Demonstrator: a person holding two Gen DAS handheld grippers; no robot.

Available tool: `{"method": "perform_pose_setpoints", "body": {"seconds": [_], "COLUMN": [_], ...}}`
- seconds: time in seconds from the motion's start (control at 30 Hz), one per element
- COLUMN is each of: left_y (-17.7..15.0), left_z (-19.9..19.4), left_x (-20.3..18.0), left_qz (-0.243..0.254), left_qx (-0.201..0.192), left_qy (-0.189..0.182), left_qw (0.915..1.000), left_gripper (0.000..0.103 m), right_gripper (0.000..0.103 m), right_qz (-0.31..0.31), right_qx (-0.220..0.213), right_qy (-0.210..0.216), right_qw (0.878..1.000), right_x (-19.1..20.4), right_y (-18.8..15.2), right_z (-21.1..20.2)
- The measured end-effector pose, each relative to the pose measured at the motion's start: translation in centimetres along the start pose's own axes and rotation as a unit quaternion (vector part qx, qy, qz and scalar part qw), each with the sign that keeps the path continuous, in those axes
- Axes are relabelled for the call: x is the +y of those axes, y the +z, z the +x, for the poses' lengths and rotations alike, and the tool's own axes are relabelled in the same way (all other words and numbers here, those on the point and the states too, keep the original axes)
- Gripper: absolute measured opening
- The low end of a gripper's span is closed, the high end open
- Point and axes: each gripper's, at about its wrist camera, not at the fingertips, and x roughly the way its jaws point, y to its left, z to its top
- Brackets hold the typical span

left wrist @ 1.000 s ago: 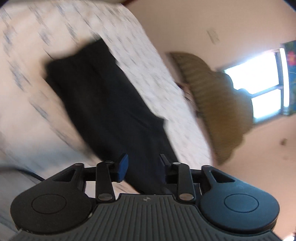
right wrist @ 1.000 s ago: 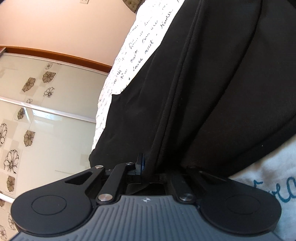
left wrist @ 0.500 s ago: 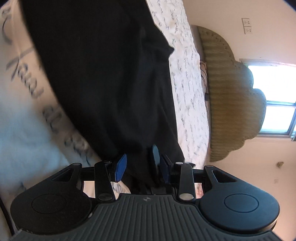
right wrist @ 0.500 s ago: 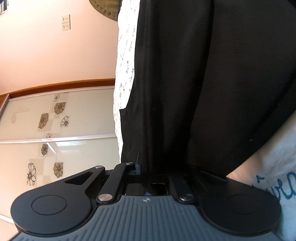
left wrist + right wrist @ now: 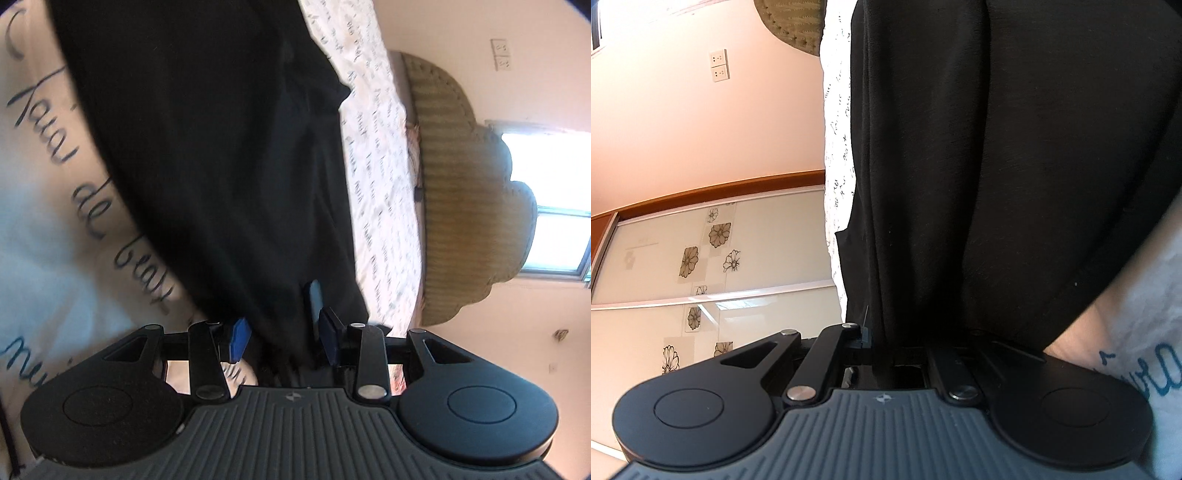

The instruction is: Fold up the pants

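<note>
Pants (image 5: pixel 221 166), black and partly bunched, ran out from between both grippers. The left gripper (image 5: pixel 280 332) stood with blue pads apart, fabric passing between them (no pinch visible). The right gripper (image 5: pixel 897 343) was clamped on a fold. Farther off, the pants lay across the script-printed bedsheet (image 5: pixel 380 206), below the headboard (image 5: pixel 465 206).

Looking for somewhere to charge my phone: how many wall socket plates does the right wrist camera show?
2. The upper socket plate sits on the pink wall, upper left; the lower socket plate is just beneath it. More may be hidden.
</note>
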Motion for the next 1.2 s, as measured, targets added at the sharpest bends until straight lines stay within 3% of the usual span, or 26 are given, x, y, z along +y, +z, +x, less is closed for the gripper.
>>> {"method": "perform_pose_setpoints", "body": {"seconds": [0.1,0.13,0.2,0.3,0.37,0.43,0.47,0.57,0.6,0.73,0.83,0.87,0.9,1.0,1.1,1.17,1.2], "left_y": [-0.2,-0.2,-0.4,-0.4,-0.3,-0.3,-0.3,-0.8,-0.8,-1.2,-1.1,-1.0,-0.8,-0.8,-0.9,-0.7,-0.7], "left_z": [1.3,1.5,1.4,1.0,1.1,1.7,1.8,1.9,2.2,2.3,2.3,2.2,2.3,2.2,2.1,1.9,1.9], "left_x": [0.1,0.7,1.4,2.0,2.3,2.5,2.7,3.3,3.3,3.7,3.8,3.8,3.9,4.2,4.1,4.4,4.5], "left_qz": [0.018,0.013,0.018,0.031,0.027,0.03,0.036,0.06,0.066,0.089,0.09,0.09,0.091,0.098,0.104,0.106,0.106], "left_qx": [-0.024,-0.024,-0.023,-0.021,-0.017,-0.016,-0.018,-0.025,-0.028,-0.038,-0.032,-0.029,-0.025,-0.019,-0.018,-0.015,-0.014], "left_qy": [0.037,0.048,0.047,0.039,0.032,0.023,0.018,-0.001,-0.008,-0.023,-0.032,-0.035,-0.038,-0.047,-0.05,-0.052,-0.053], "left_qw": [0.9989,0.9985,0.9985,0.9986,0.999,0.9991,0.999,0.9979,0.9974,0.995,0.9949,0.9949,0.9948,0.9939,0.9931,0.9929,0.9929], "left_gripper": [0.038,0.02,0.015,0.012,0.013,0.013,0.013,0.013,0.013,0.013,0.013,0.013,0.013,0.013,0.013,0.013,0.013], "right_gripper": [0.004,0.004,0.008,0.009,0.011,0.013,0.021,0.063,0.067,0.067,0.066,0.066,0.066,0.066,0.066,0.065,0.059], "right_qz": [-0.005,-0.01,-0.042,-0.143,-0.224,-0.295,-0.322,-0.349,-0.357,-0.36,-0.325,-0.316,-0.307,-0.29,-0.306,-0.31,-0.314], "right_qx": [-0.002,-0.003,-0.004,-0.003,-0.035,-0.085,-0.112,-0.184,-0.193,-0.193,-0.163,-0.159,-0.156,-0.138,-0.123,-0.127,-0.129], "right_qy": [-0.005,-0.011,-0.055,-0.152,-0.193,-0.229,-0.248,-0.295,-0.309,-0.43,-0.504,-0.524,-0.537,-0.55,-0.573,-0.571,-0.568], "right_qw": [1.0,1.0,0.998,0.978,0.955,0.924,0.907,0.87,0.86,0.805,0.783,0.775,0.77,0.771,0.75,0.749,0.75], "right_x": [-0.1,0.1,1.2,3.9,6.2,9.0,10.4,13.8,14.6,15.6,14.6,14.3,14.0,14.2,13.7,13.9,13.8], "right_y": [-0.1,-0.2,-0.5,-1.1,-0.9,0.3,1.4,6.7,8.7,16.4,21.0,21.0,21.7,21.7,21.3,21.2,21.0], "right_z": [-0.4,-0.7,-1.4,-3.4,-5.8,-8.2,-9.1,-11.3,-11.5,-9.8,-8.0,-6.4,-6.0,-3.7,-2.3,-2.5,-2.7]}}
